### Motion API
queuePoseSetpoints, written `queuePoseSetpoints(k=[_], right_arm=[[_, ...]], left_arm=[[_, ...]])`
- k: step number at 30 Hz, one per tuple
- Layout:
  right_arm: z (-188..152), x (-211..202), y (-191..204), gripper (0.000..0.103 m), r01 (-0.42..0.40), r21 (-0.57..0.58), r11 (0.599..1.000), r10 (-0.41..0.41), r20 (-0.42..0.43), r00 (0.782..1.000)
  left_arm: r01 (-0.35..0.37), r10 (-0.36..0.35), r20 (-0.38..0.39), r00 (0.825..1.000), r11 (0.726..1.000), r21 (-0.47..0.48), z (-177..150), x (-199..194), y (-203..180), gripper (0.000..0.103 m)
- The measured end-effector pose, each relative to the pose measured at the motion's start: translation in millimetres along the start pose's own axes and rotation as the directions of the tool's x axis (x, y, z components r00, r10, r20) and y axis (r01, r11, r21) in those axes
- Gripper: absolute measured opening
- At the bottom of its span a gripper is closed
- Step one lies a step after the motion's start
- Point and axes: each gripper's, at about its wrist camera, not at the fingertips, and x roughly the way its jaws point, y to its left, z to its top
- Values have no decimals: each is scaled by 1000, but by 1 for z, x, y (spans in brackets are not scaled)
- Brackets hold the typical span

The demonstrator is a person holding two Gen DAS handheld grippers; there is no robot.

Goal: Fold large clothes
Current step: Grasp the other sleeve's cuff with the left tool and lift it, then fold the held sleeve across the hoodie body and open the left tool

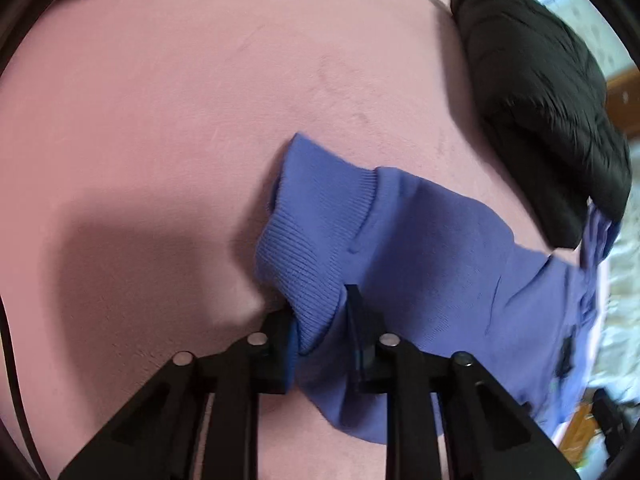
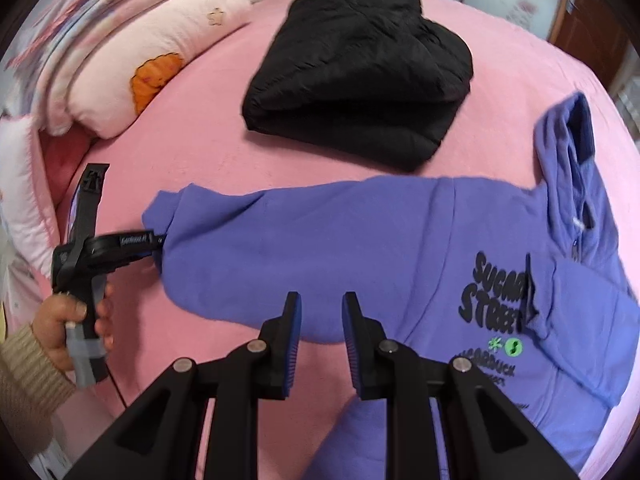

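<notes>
The purple hoodie (image 2: 360, 240) carries black cartoon lettering on its chest, at the right of the right wrist view: "SUGAR" over "STREET", each cut off by a fold. Below sit two small green symbols, then smaller black print too folded to read. The left tool (image 2: 158, 242) bears small white lettering on its black body, too blurred to make out.

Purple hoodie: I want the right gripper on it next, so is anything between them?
Nothing visible. The right gripper hangs open just above the purple hoodie. The black jacket lies farther back, and the left gripper holds the sleeve cuff.
</notes>
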Motion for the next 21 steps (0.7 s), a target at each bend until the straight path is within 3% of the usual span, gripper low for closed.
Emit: queuePoseSetpoints(k=[4, 9, 14, 17, 21], right_arm=[[2, 4, 3, 21, 5, 14, 1000, -5, 0, 1000], [0, -5, 0, 21, 22, 19, 1000, -22, 14, 1000], [-6, -19, -24, 21, 37, 79, 996, -40, 39, 998], [-14, -29, -43, 21, 46, 120, 992, -54, 59, 997], [-27, -43, -83, 21, 74, 184, 980, -92, 87, 992]], left_arm=[[-36, 34, 51, 998, 998, 48, -3, -22, -20, 14], [-30, 11, 165, 986, 993, 114, -22, -84, -51, 14], [57, -103, 236, 966, 979, 195, -42, -142, -109, 14], [67, -147, 266, 953, 955, 288, -61, -168, -155, 14], [137, -259, 271, 927, 907, 398, -89, -186, -218, 14]])
